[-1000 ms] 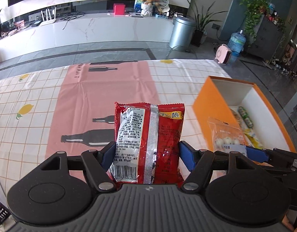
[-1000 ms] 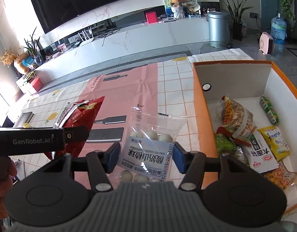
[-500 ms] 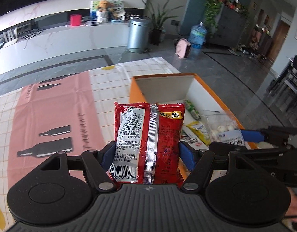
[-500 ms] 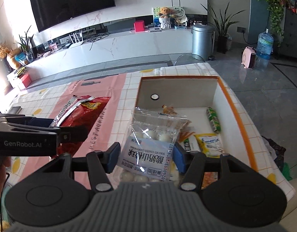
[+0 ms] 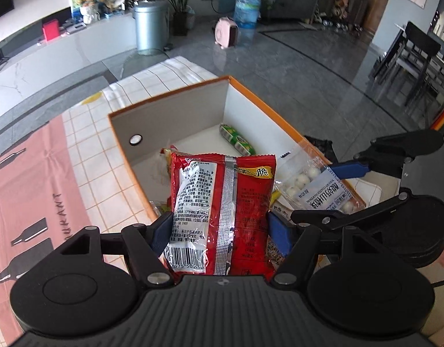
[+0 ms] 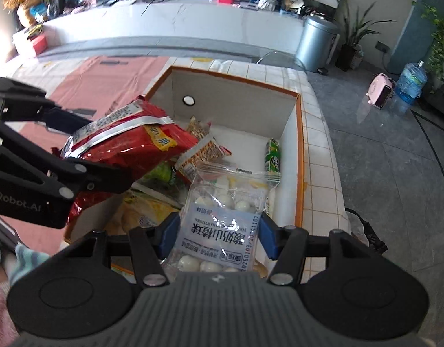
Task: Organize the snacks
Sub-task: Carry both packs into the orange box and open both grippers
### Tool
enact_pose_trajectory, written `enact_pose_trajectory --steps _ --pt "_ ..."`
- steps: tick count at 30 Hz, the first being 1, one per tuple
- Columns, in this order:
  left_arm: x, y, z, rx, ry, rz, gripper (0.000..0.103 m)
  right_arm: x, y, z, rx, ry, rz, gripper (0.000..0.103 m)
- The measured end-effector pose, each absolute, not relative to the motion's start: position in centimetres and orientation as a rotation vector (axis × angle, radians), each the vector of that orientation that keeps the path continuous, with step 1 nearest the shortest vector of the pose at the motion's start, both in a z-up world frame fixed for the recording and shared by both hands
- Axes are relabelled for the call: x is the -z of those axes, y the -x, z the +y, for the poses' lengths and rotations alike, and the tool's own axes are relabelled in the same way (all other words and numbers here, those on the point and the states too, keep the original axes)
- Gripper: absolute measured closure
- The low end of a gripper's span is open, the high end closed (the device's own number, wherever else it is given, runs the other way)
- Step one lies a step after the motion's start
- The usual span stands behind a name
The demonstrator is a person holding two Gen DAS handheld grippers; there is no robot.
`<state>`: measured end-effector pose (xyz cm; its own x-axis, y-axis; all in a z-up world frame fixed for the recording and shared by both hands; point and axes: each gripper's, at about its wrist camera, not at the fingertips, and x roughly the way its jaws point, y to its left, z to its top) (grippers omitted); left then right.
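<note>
— Left gripper [image 5: 220, 228]: what's it got?

— Its blue pads pinch a red snack packet [image 5: 222, 211] by the two side edges, barcode end nearest the camera, silver seam running up the middle. From the right wrist camera the same packet [image 6: 126, 147] hangs tilted over the near left part of the orange box [image 6: 299, 156].

— And the right gripper [image 6: 217, 235]?

— Clamped on a clear bag of white balls [image 6: 222, 219] with a pale blue label, held by its sides. In the left wrist view that bag [image 5: 317, 188] sits at about three o'clock from the red packet, just beside it, over the box's right wall.

— What's inside the box?

— White interior, round hole in the far wall. A green wrapped roll [image 6: 272, 156] lies at one o'clock from the clear bag, along the right wall. An orange-striped packet [image 6: 204, 151] and yellow packets [image 6: 146, 208] lie under and beside the red one.

— Underneath?

— A checked tablecloth [image 6: 320, 156] with a pink panel.
</note>
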<state>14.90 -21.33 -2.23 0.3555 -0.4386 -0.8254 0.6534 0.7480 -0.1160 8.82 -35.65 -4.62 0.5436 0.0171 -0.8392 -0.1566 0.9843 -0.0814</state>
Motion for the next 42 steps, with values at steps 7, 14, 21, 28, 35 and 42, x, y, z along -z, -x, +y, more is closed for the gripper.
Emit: enact_pose_trajectory --steps 7,14,21,28,35,42 --pt "4.2 -16.0 -22.5 0.733 -0.323 1.021 0.023 7.0 -10.7 -36.0 -0.128 0.177 1.053 0.047" --pt "4.5 -16.7 -24.3 0.778 -0.393 1.003 0.023 8.2 -12.0 -35.5 -0.146 0.240 1.080 0.046" --pt "6.0 -18.0 -25.7 0.830 -0.408 1.027 0.023 9.0 -12.9 -36.0 -0.149 0.241 1.112 0.045" --pt "7.0 -18.4 -26.4 0.851 -0.417 1.054 0.023 10.0 -13.6 -36.3 -0.142 0.243 1.133 0.043" --pt "6.7 -18.0 -26.3 0.842 -0.430 1.030 0.019 10.1 -13.5 -36.2 -0.140 0.249 1.143 0.040" --pt "4.5 -17.0 -25.7 0.832 -0.411 0.975 0.015 8.6 -12.8 -36.2 -0.130 0.239 1.132 0.034"
